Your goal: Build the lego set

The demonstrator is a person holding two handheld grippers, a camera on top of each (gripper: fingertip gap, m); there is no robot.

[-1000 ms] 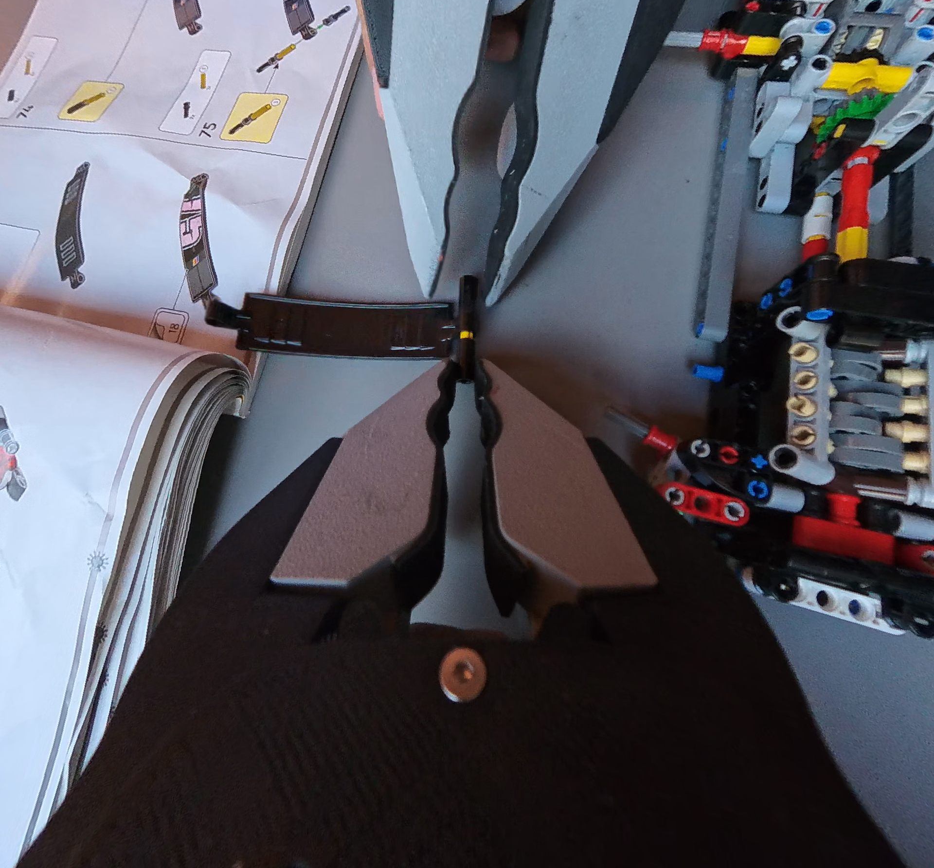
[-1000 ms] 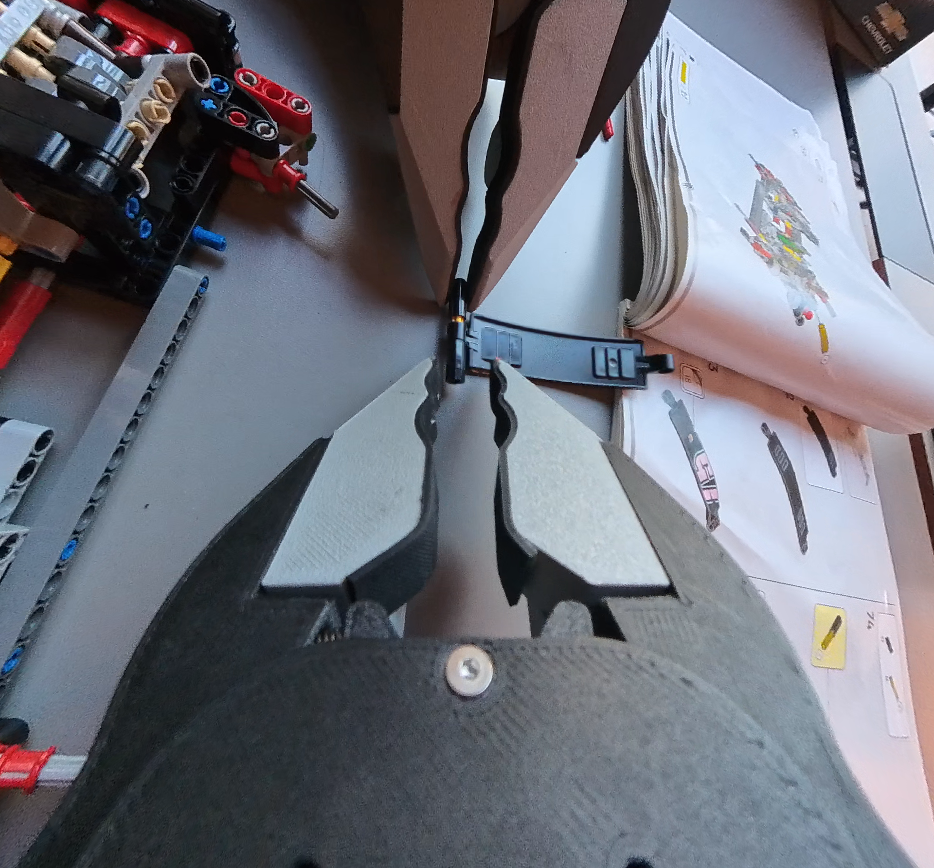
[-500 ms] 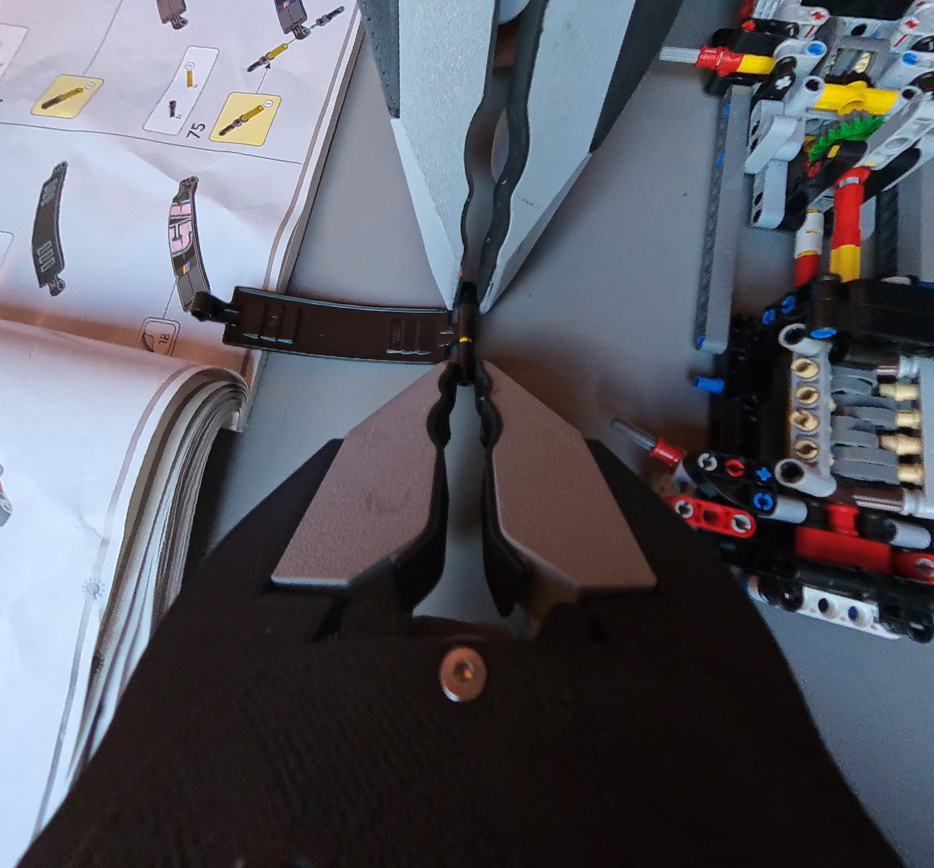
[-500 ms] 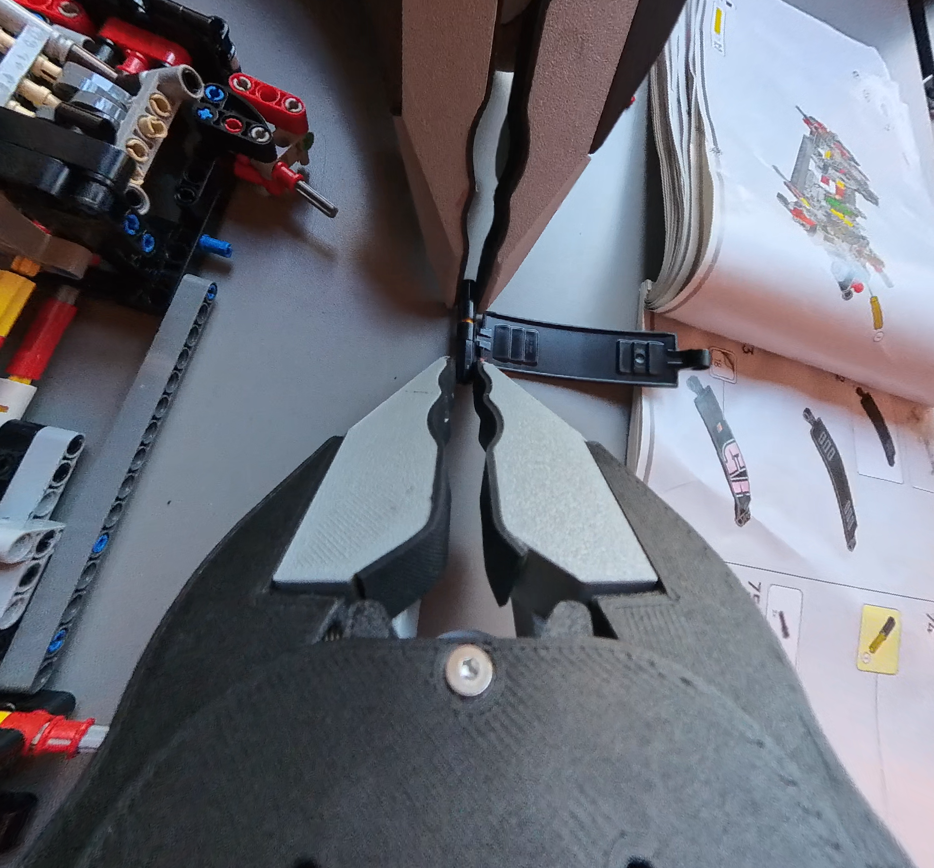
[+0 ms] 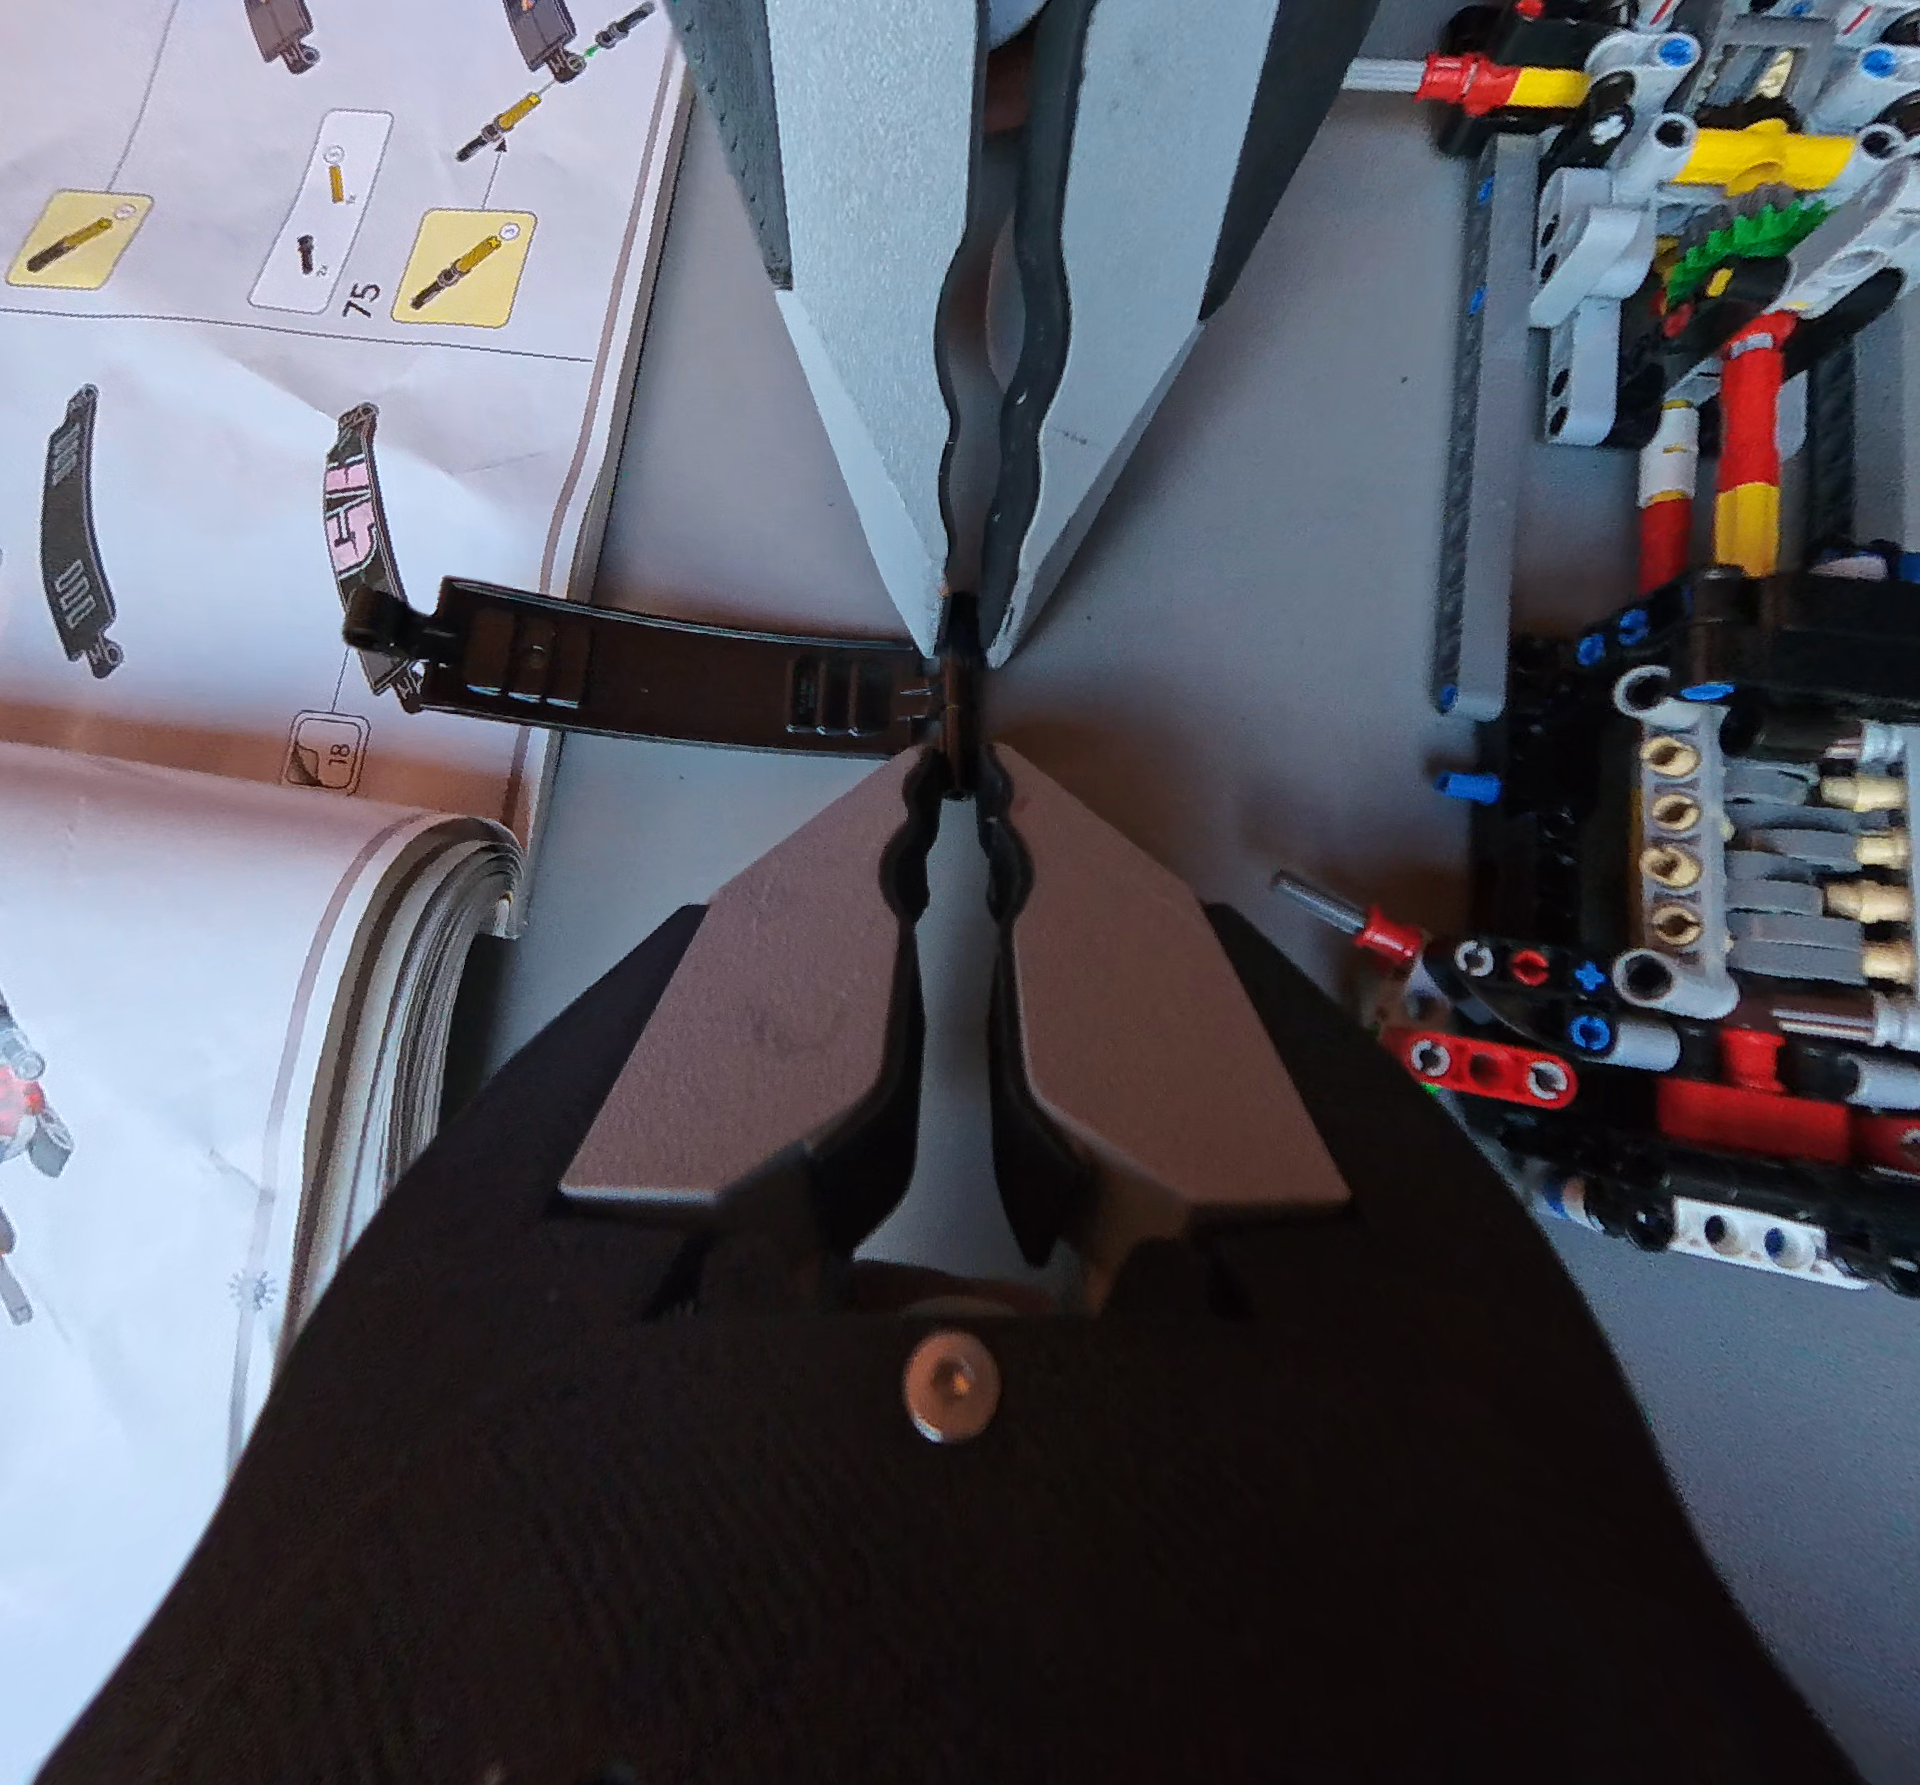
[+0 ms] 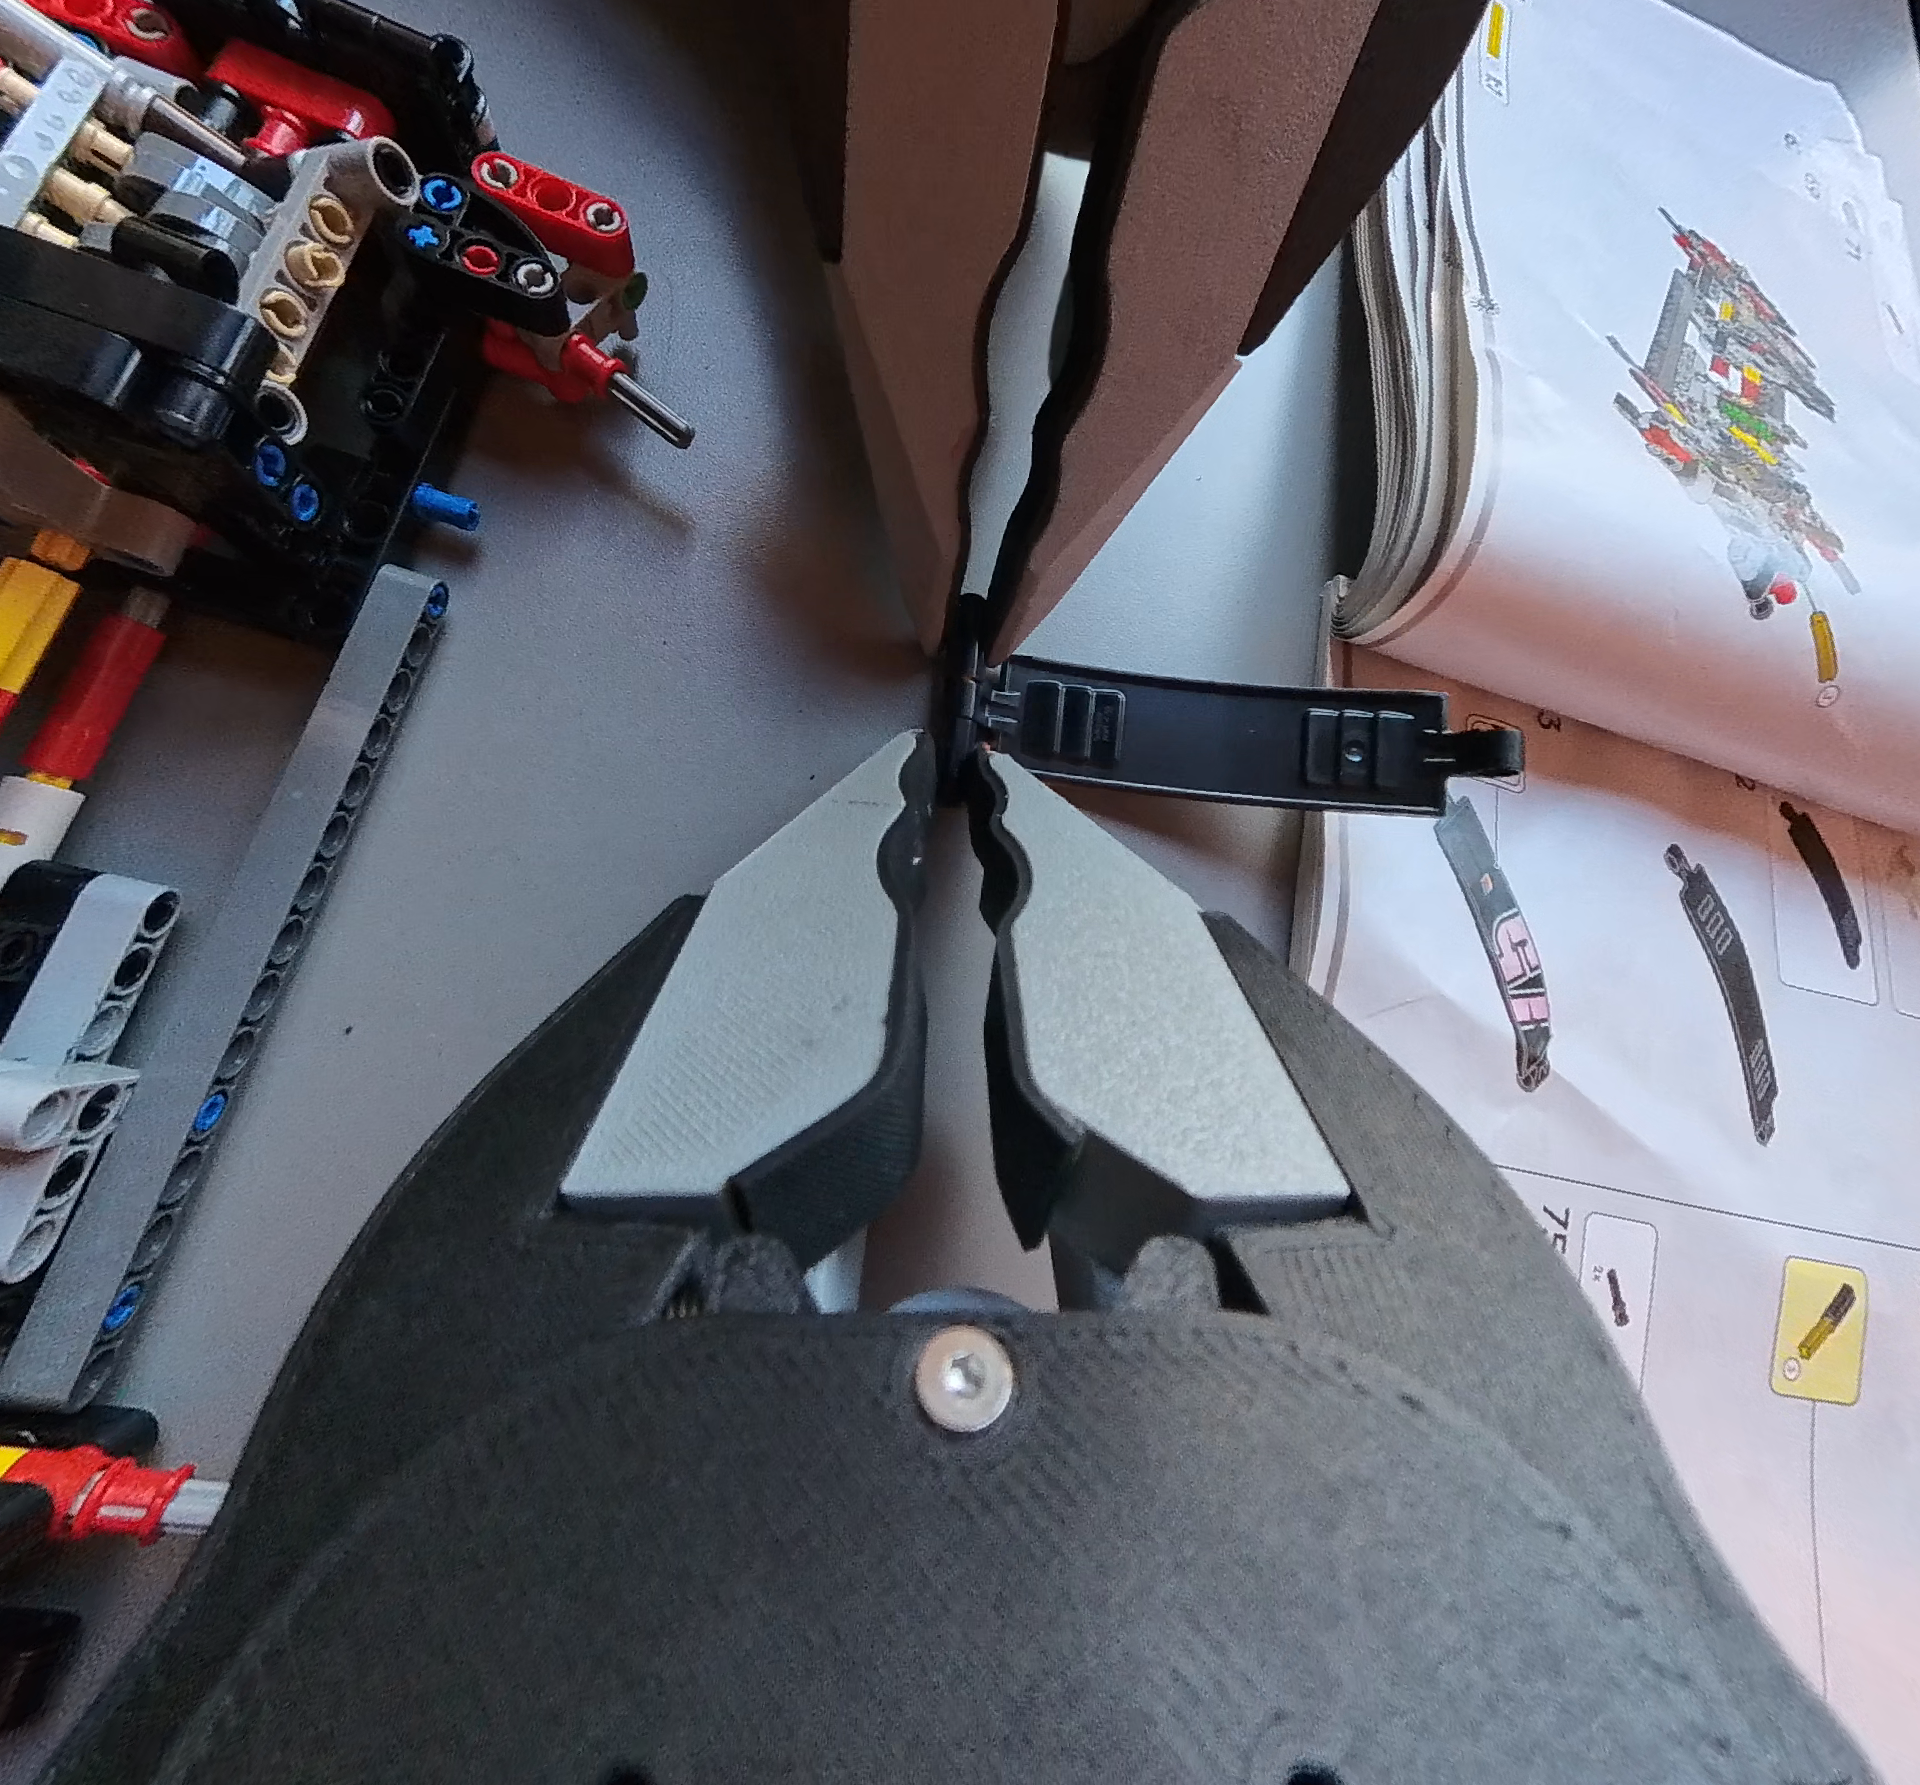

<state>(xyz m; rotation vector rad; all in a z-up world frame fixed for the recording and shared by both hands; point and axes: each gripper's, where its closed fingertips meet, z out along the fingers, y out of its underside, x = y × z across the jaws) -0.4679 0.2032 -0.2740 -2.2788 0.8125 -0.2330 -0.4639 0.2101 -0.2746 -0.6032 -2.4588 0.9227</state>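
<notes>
Both grippers meet tip to tip over the table (image 5: pixel 1247 592), left (image 5: pixel 958 779) and right (image 6: pixel 951 779) fingers each clamped on the black pin (image 5: pixel 958 696) at the curved panel's (image 5: pixel 644 686) end.

- Open instruction booklet (image 5: pixel 260 405) lies on the grey tabletop (image 5: pixel 1247 592).
- Part-built brick model (image 5: pixel 1714 800) stands opposite.
- Long grey beam (image 6: pixel 260 956) lies beside it.

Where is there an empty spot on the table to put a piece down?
Bare table lies between the two grippers and the brick model, and a narrower strip between the booklet and the left gripper. The model's side is crowded.
</notes>
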